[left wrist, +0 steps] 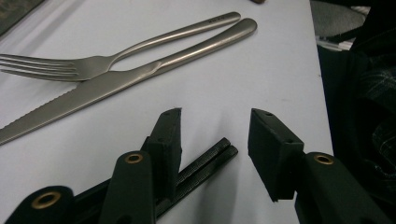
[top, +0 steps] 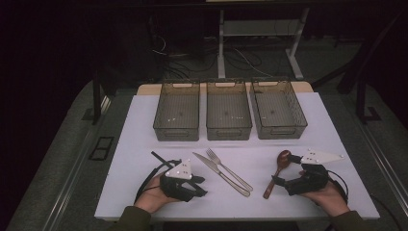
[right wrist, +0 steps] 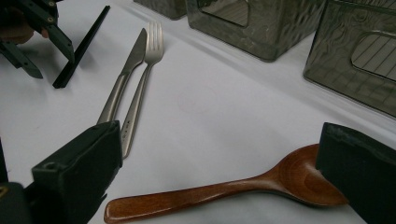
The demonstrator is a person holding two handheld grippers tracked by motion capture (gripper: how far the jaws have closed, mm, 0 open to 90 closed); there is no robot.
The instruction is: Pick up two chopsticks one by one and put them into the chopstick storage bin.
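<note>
Your white table top (top: 144, 125) is the biggest thing here, and its near edge runs just under your wrists, so both hands sit close to the drop-off; the left and right edges stand well apart from everything you hold. The widest open room is the band of bare surface between the row of bins and the cutlery, plus the stretch at the far left. Along the far side stand three smoky see-through bins, side by side and nearly touching — the left bin (top: 176, 129), the middle bin (top: 229, 129) and the right bin (top: 284, 130), which is turned a little askew. All three look empty; I can make out only a few pale specks on their floors. At centre, the knife (top: 219, 173) and fork (top: 228, 169) lie close alongside each other, slanting from upper left to lower right, handles toward you. The wooden spoon (top: 276, 173) lies at the right, bowl away from you, handle toward you. Your right gripper (right wrist: 219, 177) is released, jaws wide apart, straddling the spoon along its length — one jaw near the handle end, the other by the bowl — and not clamped on it. Your left gripper (left wrist: 215, 140) is also released, jaws spread over bare table near the handle ends of the knife and fork, with a pair of black chopsticks (left wrist: 201, 168) lying beneath it.
</note>
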